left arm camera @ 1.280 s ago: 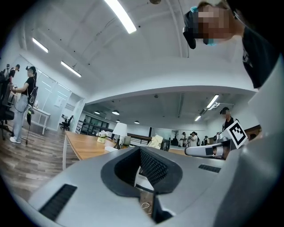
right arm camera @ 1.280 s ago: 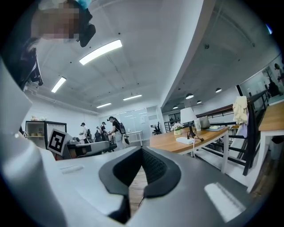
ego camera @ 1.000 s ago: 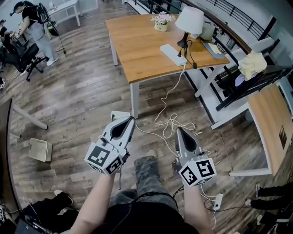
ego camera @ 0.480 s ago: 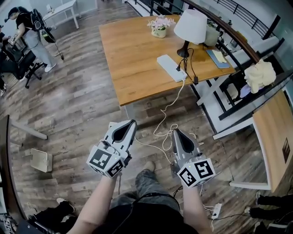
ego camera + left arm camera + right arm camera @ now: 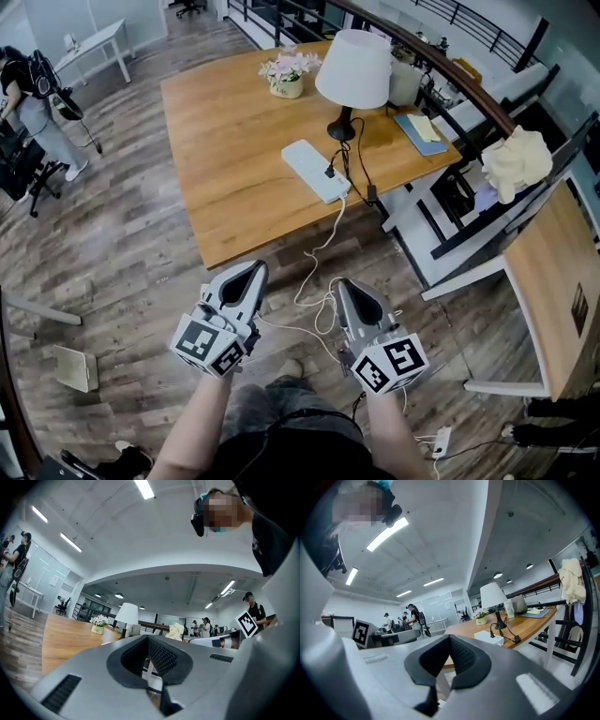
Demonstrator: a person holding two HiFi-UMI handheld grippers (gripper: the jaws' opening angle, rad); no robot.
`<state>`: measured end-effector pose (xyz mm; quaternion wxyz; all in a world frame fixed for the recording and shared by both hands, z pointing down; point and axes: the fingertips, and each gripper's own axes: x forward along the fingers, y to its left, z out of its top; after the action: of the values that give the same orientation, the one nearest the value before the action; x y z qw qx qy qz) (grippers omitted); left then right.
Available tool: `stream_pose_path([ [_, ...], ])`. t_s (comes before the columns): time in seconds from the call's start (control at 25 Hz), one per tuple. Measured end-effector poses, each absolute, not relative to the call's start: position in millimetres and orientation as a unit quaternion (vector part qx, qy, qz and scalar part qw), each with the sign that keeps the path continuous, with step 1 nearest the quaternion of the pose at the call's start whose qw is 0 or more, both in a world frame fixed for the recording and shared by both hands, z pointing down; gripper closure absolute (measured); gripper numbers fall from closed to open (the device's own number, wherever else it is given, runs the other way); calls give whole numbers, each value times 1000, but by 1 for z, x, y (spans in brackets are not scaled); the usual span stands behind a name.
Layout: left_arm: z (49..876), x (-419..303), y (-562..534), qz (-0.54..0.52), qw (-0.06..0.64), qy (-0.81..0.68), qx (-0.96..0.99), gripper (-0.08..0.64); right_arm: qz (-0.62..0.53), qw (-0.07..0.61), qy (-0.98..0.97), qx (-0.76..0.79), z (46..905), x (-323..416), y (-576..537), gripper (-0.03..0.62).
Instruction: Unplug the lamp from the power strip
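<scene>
A lamp [image 5: 353,66] with a white shade stands on the wooden table [image 5: 216,159]. Its black cord runs to a black plug [image 5: 330,172] seated in the white power strip [image 5: 315,170] beside the base. Both grippers hang level over the floor, short of the table's near edge. My left gripper [image 5: 255,268] is shut and empty, and so is my right gripper [image 5: 344,284]. From the right gripper [image 5: 451,637] the lamp [image 5: 494,597] and strip [image 5: 489,638] lie ahead to the right. Past the left gripper [image 5: 149,638] the lamp [image 5: 126,616] shows far off.
A flower pot [image 5: 287,73], a cup [image 5: 405,82] and a blue notebook [image 5: 419,133] share the table. The strip's white cable [image 5: 319,298] drops to a coil on the floor between the grippers. A black rack with cream cloth [image 5: 514,159] and another desk [image 5: 562,281] stand right. A person [image 5: 28,94] stands far left.
Both grippers have moved forward towards the table, which now sits nearer and larger in the head view. Their jaws have stayed shut.
</scene>
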<state>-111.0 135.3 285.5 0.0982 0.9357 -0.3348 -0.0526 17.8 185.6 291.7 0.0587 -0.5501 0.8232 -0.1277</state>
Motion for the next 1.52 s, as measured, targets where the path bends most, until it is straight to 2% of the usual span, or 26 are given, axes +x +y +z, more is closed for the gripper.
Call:
stream_pose_path([
  [0.52,313,-66,90,-26,117,-308,944,564,-163,63,804,-568,317,57,147,584],
  [0.92,321,-19,10,5,100,-267,959,563,-170,38,798,-577,324,81,64,584],
  [1.52,368,20,-79,56,112,-240,963,563,-184,-16,781,-597,357,100,-42,583],
])
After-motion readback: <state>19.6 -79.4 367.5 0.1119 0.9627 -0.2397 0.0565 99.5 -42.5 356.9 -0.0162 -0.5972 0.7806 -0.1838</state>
